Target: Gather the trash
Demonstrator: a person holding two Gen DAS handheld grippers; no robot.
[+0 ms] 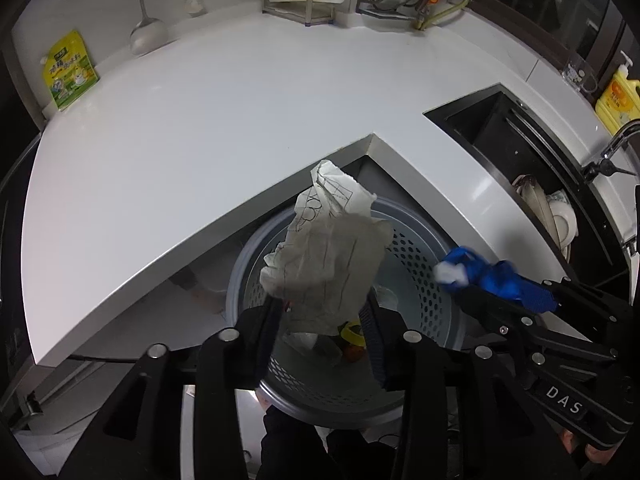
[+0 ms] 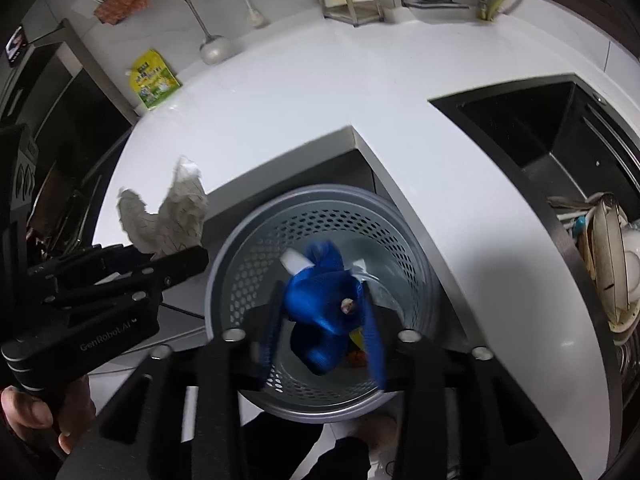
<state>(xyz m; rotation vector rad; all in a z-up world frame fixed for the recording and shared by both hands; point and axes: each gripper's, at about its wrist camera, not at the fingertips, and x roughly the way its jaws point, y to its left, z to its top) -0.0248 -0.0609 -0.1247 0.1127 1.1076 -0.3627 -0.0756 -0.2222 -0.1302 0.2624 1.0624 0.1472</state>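
Observation:
A crumpled grey-white paper (image 1: 332,256) stands between the fingers of my left gripper (image 1: 320,304), straight over the perforated grey trash bin (image 1: 436,248). The jaws look a little wider than the paper's lower end. In the right wrist view the same paper (image 2: 168,216) sticks up from the left gripper (image 2: 160,254), beside the bin's rim. A blue mesh bundle (image 2: 320,312) with a white scrap sits blurred between the fingers of my right gripper (image 2: 322,300), a gap showing at the left finger, above the bin's (image 2: 224,280) inside. Yellow and orange scraps (image 1: 352,334) lie on its bottom.
The bin stands on the floor in the inner corner of a white L-shaped counter (image 1: 200,128). A black sink (image 2: 560,128) with stacked dishes (image 2: 608,264) is to the right. A yellow-green pouch (image 1: 68,72), a ladle (image 1: 146,36) and a yellow soap bottle (image 1: 618,100) line the back.

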